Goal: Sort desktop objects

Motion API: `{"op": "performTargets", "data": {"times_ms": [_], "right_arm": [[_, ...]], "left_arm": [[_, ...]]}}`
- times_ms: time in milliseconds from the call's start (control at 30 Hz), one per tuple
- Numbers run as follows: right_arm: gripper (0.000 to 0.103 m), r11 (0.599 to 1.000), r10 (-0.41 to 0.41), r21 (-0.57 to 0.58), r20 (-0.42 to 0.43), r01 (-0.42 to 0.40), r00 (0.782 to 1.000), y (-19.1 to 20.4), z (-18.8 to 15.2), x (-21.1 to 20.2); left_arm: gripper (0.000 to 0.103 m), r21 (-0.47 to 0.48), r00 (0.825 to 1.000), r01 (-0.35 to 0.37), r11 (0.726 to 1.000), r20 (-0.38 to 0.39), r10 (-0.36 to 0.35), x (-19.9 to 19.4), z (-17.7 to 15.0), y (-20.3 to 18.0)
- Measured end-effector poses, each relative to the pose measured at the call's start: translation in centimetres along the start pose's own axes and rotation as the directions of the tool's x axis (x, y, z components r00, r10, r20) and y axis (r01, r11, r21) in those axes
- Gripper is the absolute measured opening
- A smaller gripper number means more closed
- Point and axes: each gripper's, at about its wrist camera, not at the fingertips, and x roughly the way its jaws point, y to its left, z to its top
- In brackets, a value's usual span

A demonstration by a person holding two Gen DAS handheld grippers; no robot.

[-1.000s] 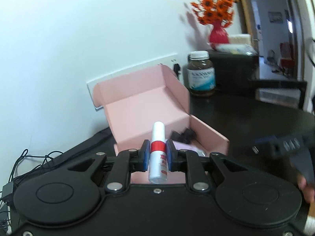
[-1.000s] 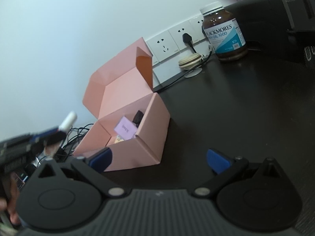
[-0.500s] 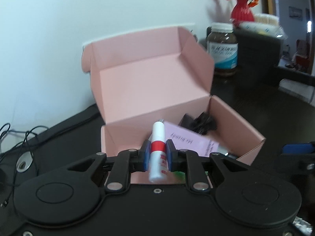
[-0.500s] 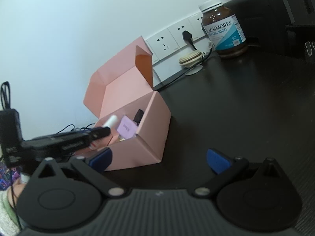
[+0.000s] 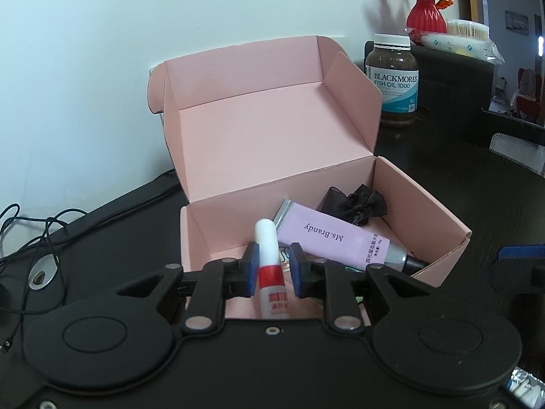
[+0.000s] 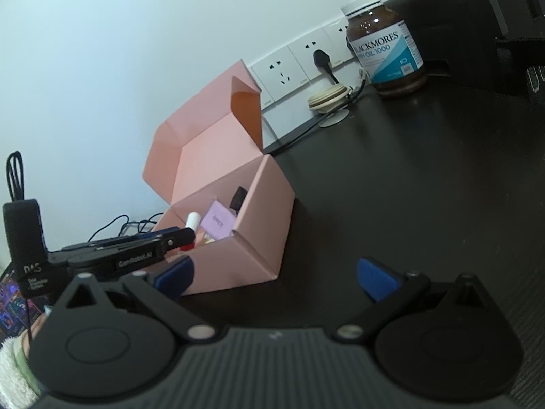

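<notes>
A white glue tube with a red band (image 5: 270, 274) stands between the blue pads of my left gripper (image 5: 273, 249), over the front edge of the open pink box (image 5: 238, 129). The jaws are opening: a narrow gap shows at the right pad and the tube leans on the left one. Inside the box lie a purple tube (image 5: 327, 238) and a black bow (image 5: 354, 204). In the right wrist view the left gripper (image 6: 180, 235) reaches into the box (image 6: 262, 225) from the left. My right gripper (image 6: 274, 274) hangs open and empty before the box.
A brown fish oil bottle (image 5: 391, 78) stands behind the box on the dark desk. A red vase of orange flowers (image 5: 425, 13) tops a black case at the back right. Wall sockets (image 6: 306, 58), a cream disc (image 6: 328, 97) and cables (image 5: 34, 231) line the wall.
My left gripper came forward and down to the box with the tube, then stopped. Its pads have parted a little from the tube. The right gripper has kept still.
</notes>
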Motion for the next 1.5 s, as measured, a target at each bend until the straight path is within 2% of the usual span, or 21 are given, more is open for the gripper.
{"op": "performTargets", "data": {"times_ms": [200,267,300,333,567,733,1000,1167,1300,1500], "right_arm": [[0.102,1.000,0.002,0.002,-0.002,-0.002,1.000,0.0,0.0,0.0],[0.102,1.000,0.004,0.001,-0.003,-0.004,1.000,0.0,0.0,0.0],[0.102,1.000,0.006,0.000,-0.005,-0.006,1.000,0.0,0.0,0.0],[0.102,1.000,0.007,-0.001,-0.006,-0.007,1.000,0.0,0.0,0.0],[0.102,1.000,0.007,0.000,-0.006,-0.007,1.000,0.0,0.0,0.1],[0.102,1.000,0.009,-0.001,-0.008,-0.009,1.000,0.0,0.0,0.0],[0.102,1.000,-0.005,-0.021,-0.017,0.005,1.000,0.3,0.0,0.1],[0.102,0.999,-0.006,-0.046,-0.032,0.005,0.999,0.7,0.0,0.2],[0.102,0.995,-0.014,-0.101,-0.063,0.008,0.998,1.5,-0.1,0.4],[0.102,0.953,-0.058,-0.303,-0.129,0.016,0.990,4.3,-1.5,-0.6]], "left_arm": [[0.025,0.000,1.000,0.006,1.000,0.014,-0.006,-0.5,-0.1,-0.1],[0.041,-0.004,1.000,0.007,1.000,0.027,-0.007,-0.9,-0.1,-0.1],[0.066,-0.004,0.999,0.008,1.000,0.039,-0.007,-1.2,-0.2,-0.1],[0.083,-0.004,0.999,0.008,1.000,0.050,-0.008,-1.5,-0.2,-0.1],[0.084,0.037,0.994,-0.016,0.999,0.113,0.012,-3.9,-0.4,-0.8],[0.091,0.005,0.991,-0.021,1.000,0.132,0.021,-6.1,-2.2,-0.3],[0.097,-0.043,0.994,-0.062,0.997,0.088,0.065,-8.8,-5.7,0.6],[0.101,-0.097,0.988,-0.066,0.993,0.133,0.079,-10.5,-7.1,1.7],[0.101,-0.096,0.979,-0.079,0.992,0.179,0.096,-10.6,-7.4,2.3],[0.102,-0.141,0.979,-0.066,0.988,0.185,0.092,-10.7,-7.4,3.6]]}}
